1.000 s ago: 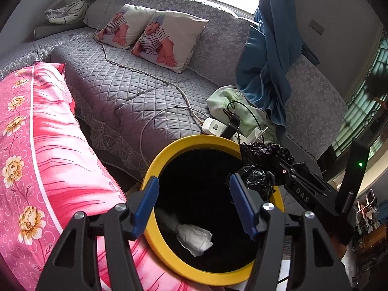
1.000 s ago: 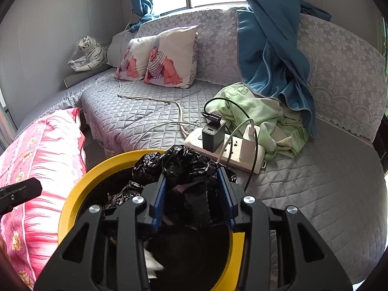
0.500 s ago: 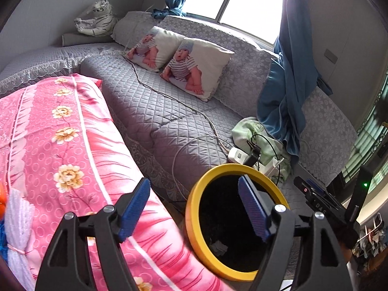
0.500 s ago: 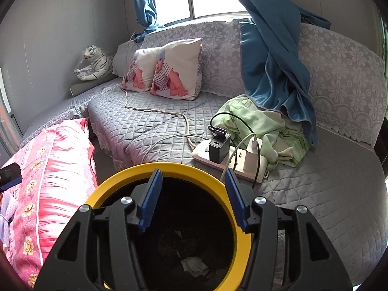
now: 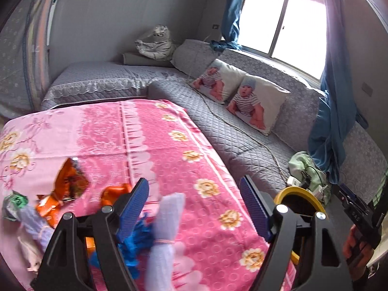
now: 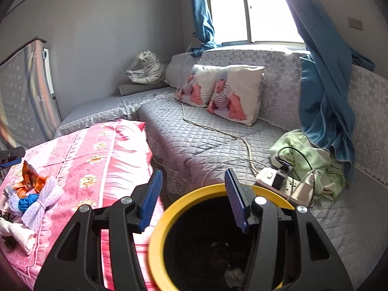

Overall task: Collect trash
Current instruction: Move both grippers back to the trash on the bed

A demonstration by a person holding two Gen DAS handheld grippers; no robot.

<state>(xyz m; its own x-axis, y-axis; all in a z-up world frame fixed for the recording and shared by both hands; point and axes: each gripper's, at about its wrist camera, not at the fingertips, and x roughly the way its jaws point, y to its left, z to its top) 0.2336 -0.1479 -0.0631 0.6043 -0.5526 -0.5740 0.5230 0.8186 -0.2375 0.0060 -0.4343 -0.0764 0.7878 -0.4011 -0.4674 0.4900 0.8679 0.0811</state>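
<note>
Swung left gripper (image 5: pixel 194 208) off yellow bin (image 6: pixel 218 190) toward pink cover (image 5: pixel 150 133); jaws just widened, spread, nothing between. Dropped black bag, right gripper (image 6: pixel 192 198) left above bin, jaws parted, empty. Between pickups. Trash pile on cover: orange wrapper (image 5: pixel 69 181), lilac mesh bundle (image 5: pixel 167 218), blue scrap (image 5: pixel 135 240). Next probably needed descent onto 1 piece, then pinch.

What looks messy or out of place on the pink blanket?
Trash is heaped at one end of the pink blanket: orange wrappers, a blue scrap, white paper and a tied white net bundle, instead of in the yellow bin.
</note>
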